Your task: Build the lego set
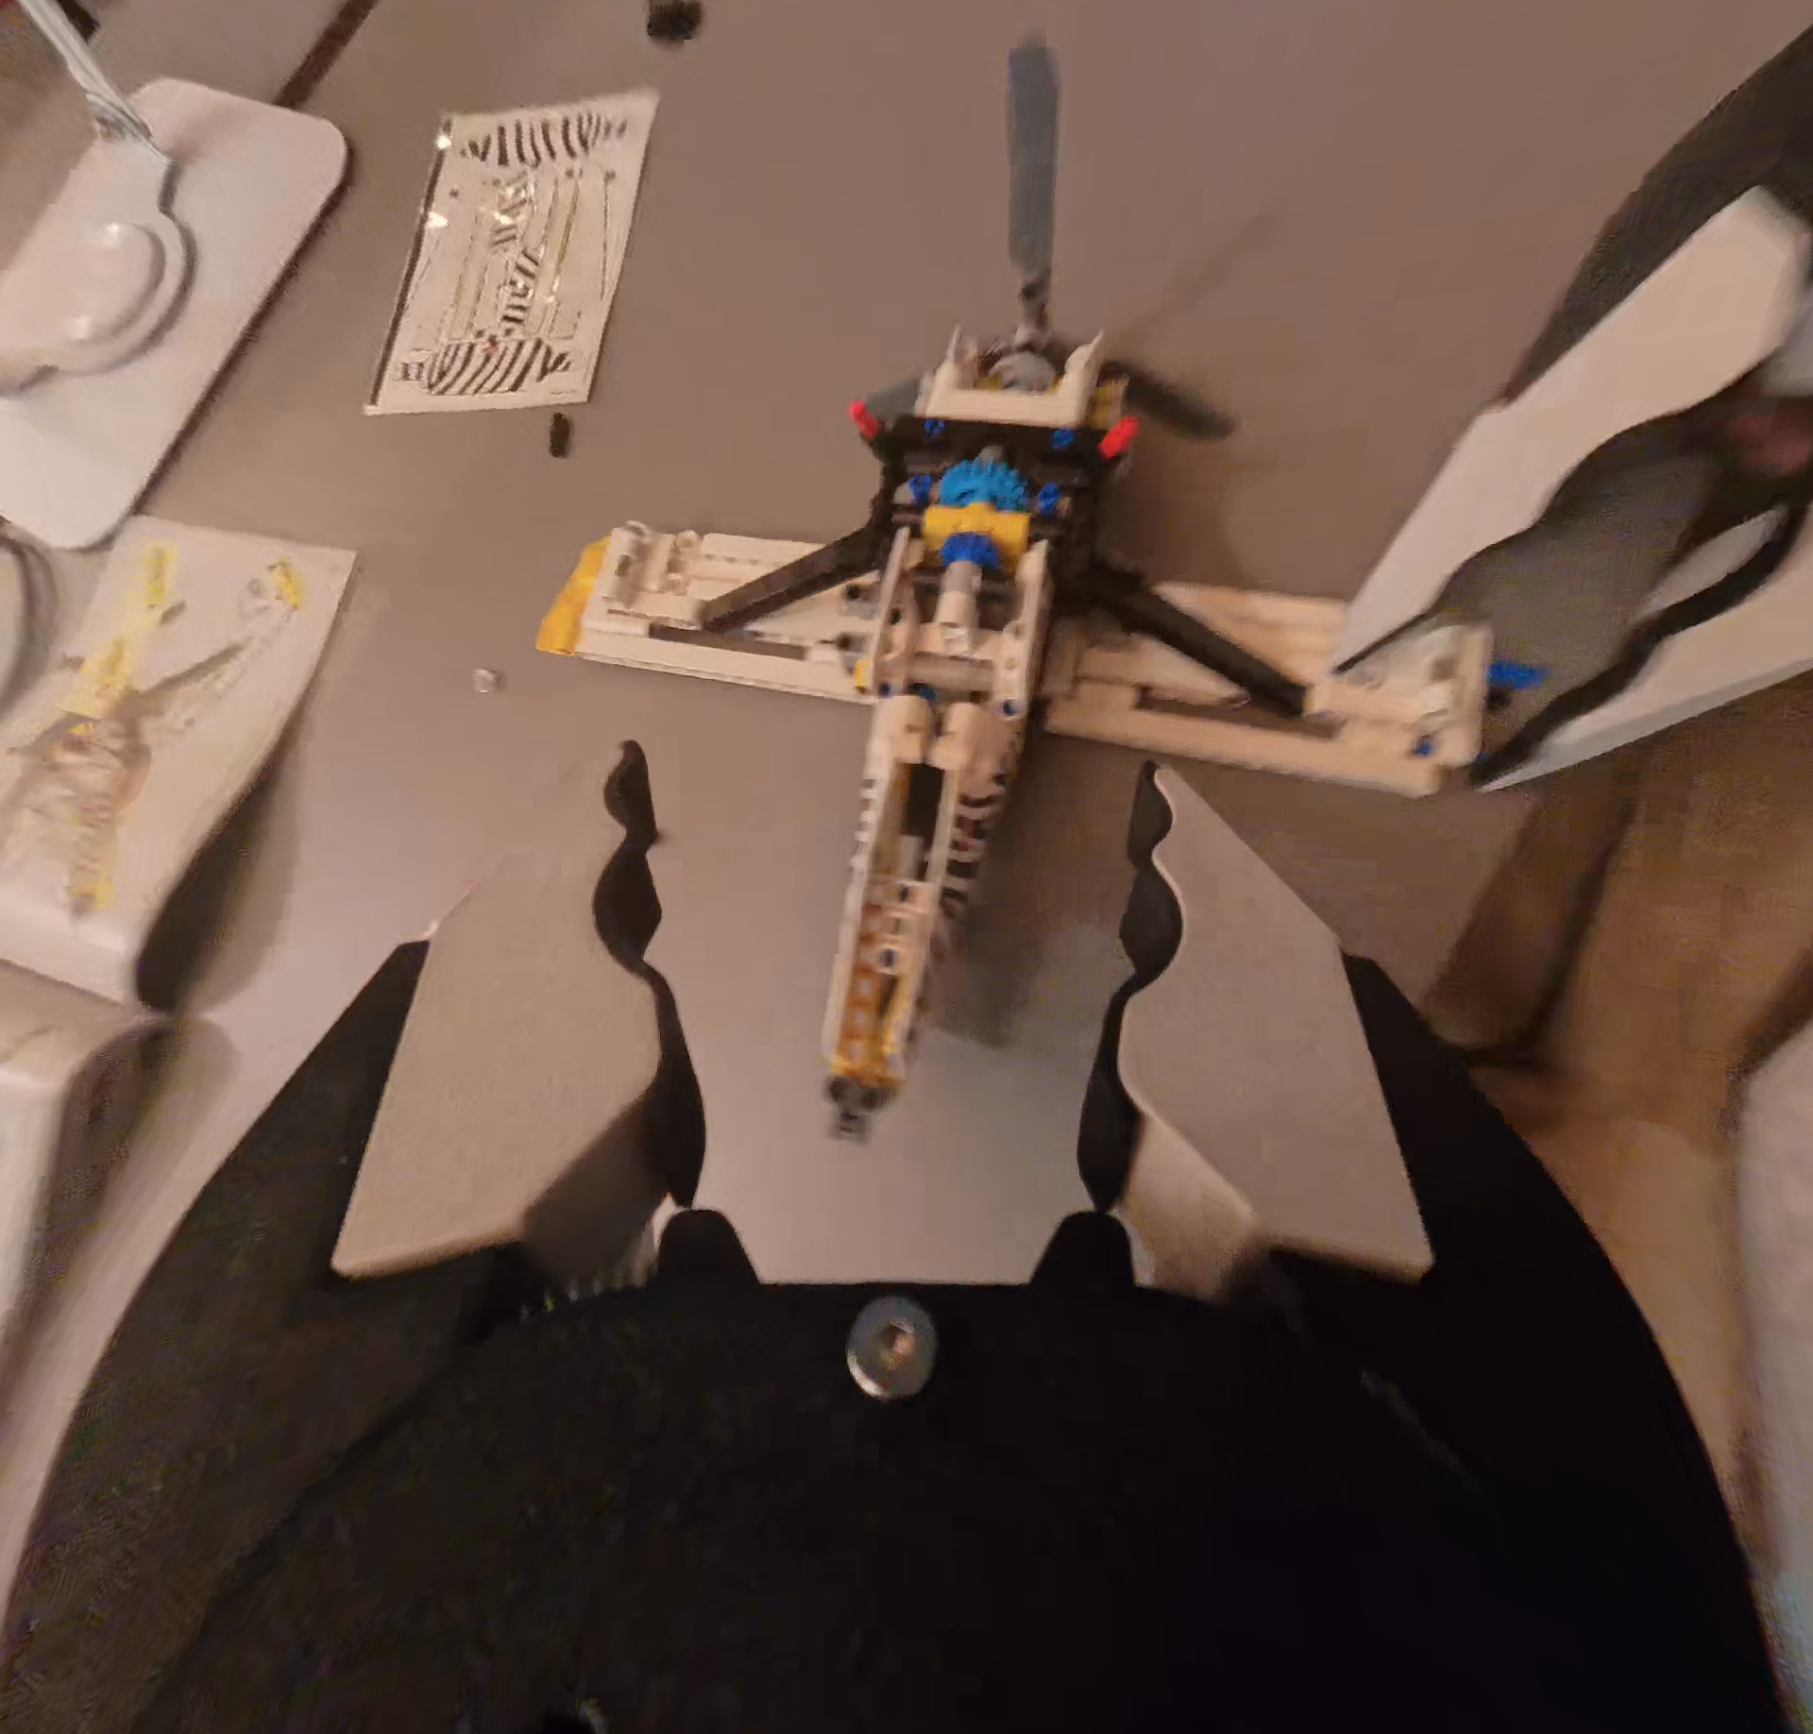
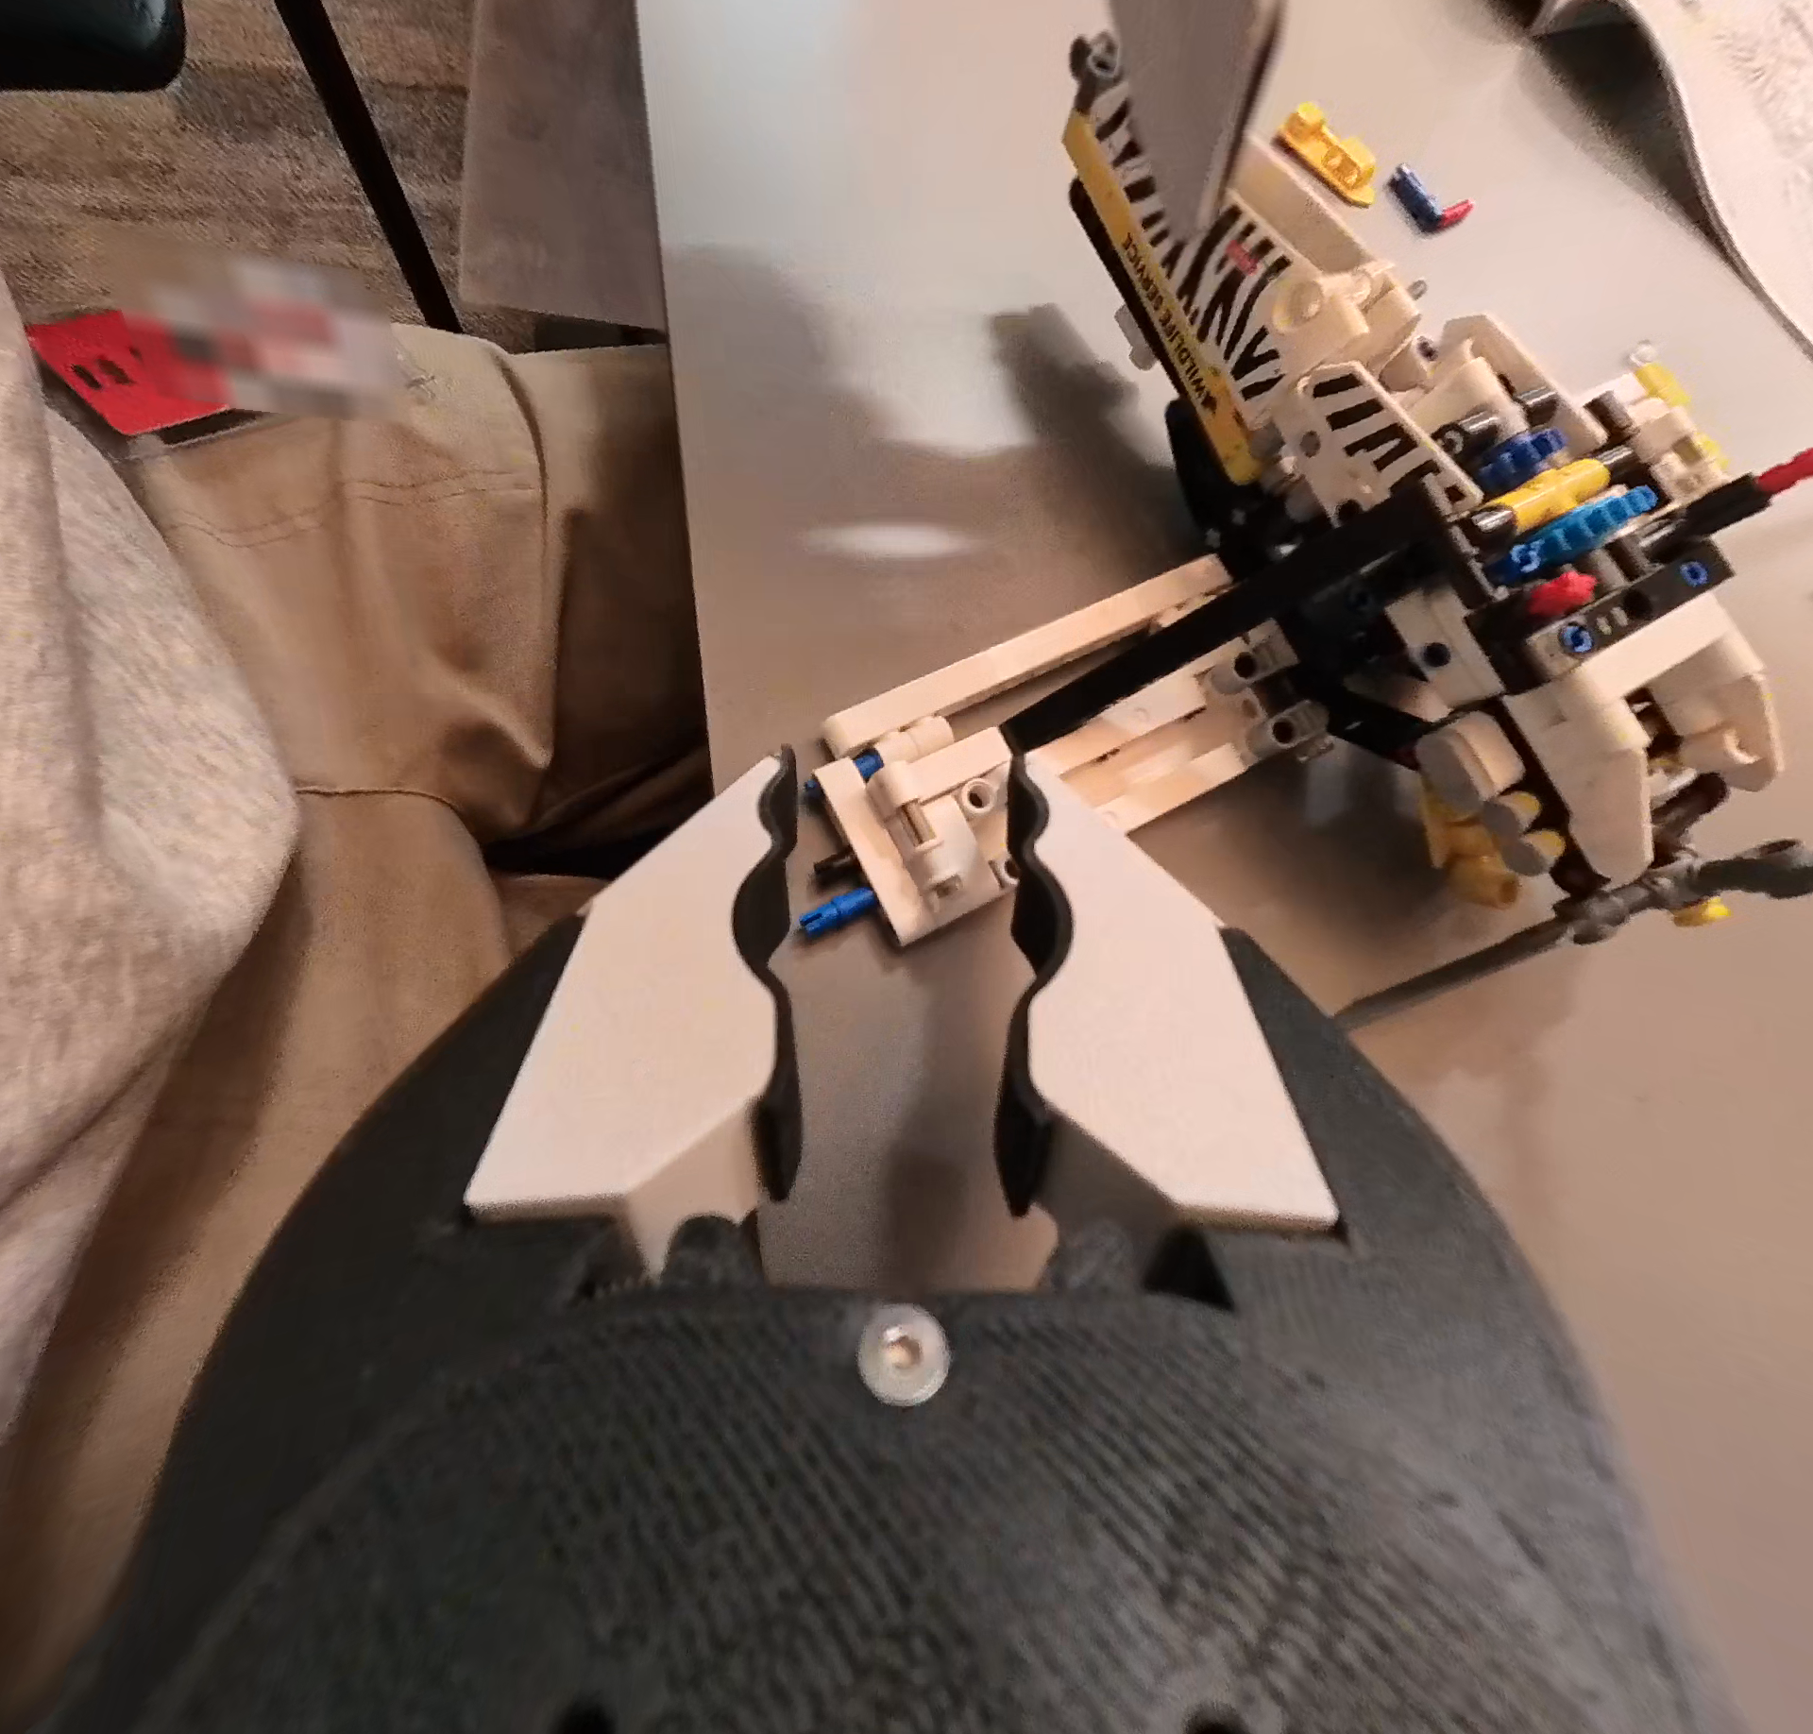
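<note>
resting upside down on the grey table [image 1: 1275, 166], the lego plane [image 1: 966, 608] looks light, rigid but snap-apart fragile; its stiff wing beams seem the safest hold. left gripper [image 1: 888, 902] gapes empty above the tail; right gripper [image 2: 898, 863], half open, brackets the wingtip [image 2: 922, 828] without pinching.

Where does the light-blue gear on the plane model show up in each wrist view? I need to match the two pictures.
Left wrist view: light-blue gear sits centre, upper half, just behind the white nose block.
Right wrist view: the same gear sits at the right edge, upper half, beside a yellow part.
Shared landmark: the white wing tip with blue pins, between the right gripper fingers.
</note>
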Available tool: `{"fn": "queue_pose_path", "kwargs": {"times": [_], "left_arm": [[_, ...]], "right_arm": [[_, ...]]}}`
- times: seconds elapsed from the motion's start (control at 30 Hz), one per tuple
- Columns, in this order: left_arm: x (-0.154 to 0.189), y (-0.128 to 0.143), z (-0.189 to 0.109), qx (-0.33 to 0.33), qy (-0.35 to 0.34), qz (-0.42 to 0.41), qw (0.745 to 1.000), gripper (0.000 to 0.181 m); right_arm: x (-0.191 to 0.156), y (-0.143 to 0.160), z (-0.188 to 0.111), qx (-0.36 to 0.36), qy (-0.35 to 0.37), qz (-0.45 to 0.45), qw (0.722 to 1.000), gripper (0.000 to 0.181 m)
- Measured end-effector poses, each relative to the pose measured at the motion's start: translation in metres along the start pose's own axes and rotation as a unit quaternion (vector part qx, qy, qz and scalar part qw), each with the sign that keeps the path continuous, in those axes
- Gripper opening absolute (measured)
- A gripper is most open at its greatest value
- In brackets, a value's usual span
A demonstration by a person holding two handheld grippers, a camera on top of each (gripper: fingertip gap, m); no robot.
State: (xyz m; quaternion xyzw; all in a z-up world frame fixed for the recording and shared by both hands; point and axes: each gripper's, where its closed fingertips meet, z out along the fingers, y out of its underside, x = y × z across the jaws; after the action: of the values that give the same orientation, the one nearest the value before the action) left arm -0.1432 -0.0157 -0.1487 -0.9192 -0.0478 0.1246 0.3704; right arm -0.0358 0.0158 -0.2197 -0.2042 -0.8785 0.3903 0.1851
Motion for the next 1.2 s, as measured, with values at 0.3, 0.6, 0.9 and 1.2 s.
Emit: {"fn": "queue_pose_path", "kwargs": {"times": [0.3,0.6,0.9,1.2], "left_arm": [[0.120,0.039,0.015,0.025,0.100,-0.079,0.992,0.074],[0.129,0.037,0.025,0.023,0.117,-0.065,0.991,0.052],[0.123,0.040,0.031,0.030,0.076,-0.014,0.997,0.044],[0.123,0.040,0.033,0.042,0.086,-0.020,0.995,0.039]], "right_arm": [[-0.012,-0.004,0.004,-0.003,-0.014,-0.022,1.000,0.043],[0.003,0.004,-0.001,-0.010,-0.026,0.024,0.999,0.063],[0.007,-0.002,-0.001,-0.017,-0.028,-0.010,0.999,0.052],[0.001,0.003,0.005,-0.044,-0.077,0.003,0.996,0.046]]}}
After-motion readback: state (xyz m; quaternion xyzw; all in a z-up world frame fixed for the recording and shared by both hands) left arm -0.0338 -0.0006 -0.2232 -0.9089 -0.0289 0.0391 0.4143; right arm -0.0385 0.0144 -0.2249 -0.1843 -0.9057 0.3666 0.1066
